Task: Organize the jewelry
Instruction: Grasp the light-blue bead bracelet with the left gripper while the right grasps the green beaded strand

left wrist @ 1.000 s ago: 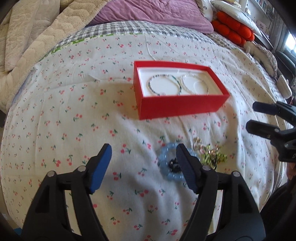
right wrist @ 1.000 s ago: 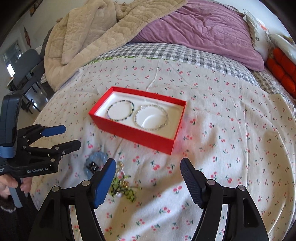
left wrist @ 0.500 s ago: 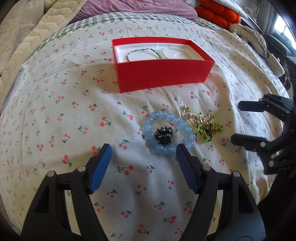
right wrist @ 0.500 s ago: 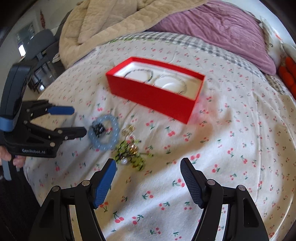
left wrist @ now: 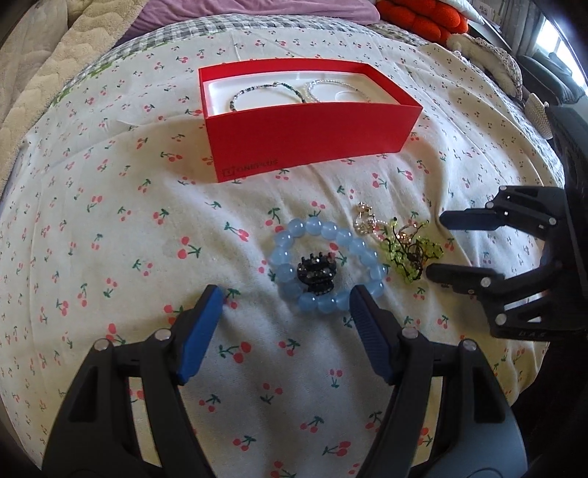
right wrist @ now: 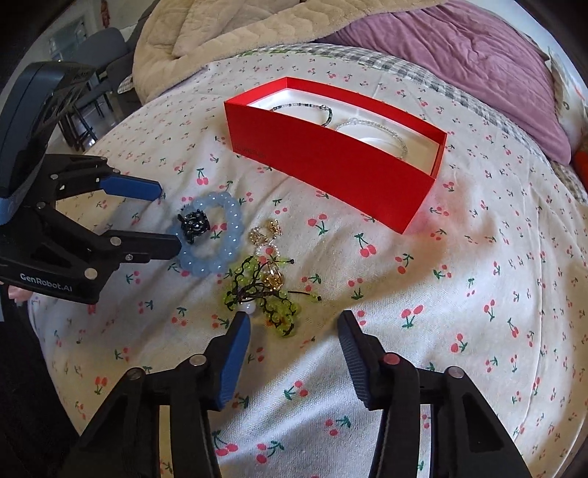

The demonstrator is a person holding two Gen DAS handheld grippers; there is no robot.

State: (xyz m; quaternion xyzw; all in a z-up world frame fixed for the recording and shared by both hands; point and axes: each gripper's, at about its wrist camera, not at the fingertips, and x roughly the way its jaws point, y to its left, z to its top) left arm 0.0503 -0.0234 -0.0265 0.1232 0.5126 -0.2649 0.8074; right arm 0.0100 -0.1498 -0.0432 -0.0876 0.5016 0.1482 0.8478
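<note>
A red box (left wrist: 305, 147) (right wrist: 330, 165) sits on the cherry-print bedspread and holds a dark beaded bracelet (left wrist: 264, 92) and a clear beaded bracelet (left wrist: 338, 90). In front of it lie a blue bead bracelet (left wrist: 319, 235) (right wrist: 228, 206) with a black hair claw (left wrist: 316, 274) (right wrist: 193, 222) inside it, a gold earring (left wrist: 364, 220) (right wrist: 266, 231) and a green beaded piece (left wrist: 408, 253) (right wrist: 264, 290). My left gripper (left wrist: 286, 305) (right wrist: 167, 217) is open, just short of the blue bracelet. My right gripper (right wrist: 294, 327) (left wrist: 437, 246) is open, close to the green piece.
A beige blanket (right wrist: 228, 33) and a purple quilt (right wrist: 459, 47) lie at the head of the bed. Orange cushions (left wrist: 419, 18) are at the far right. Chairs (right wrist: 99, 47) stand beyond the bed's left edge.
Both grippers have come down and forward toward the loose jewelry. The blue bracelet and green piece now sit nearer the open fingers. Nothing has been picked up.
</note>
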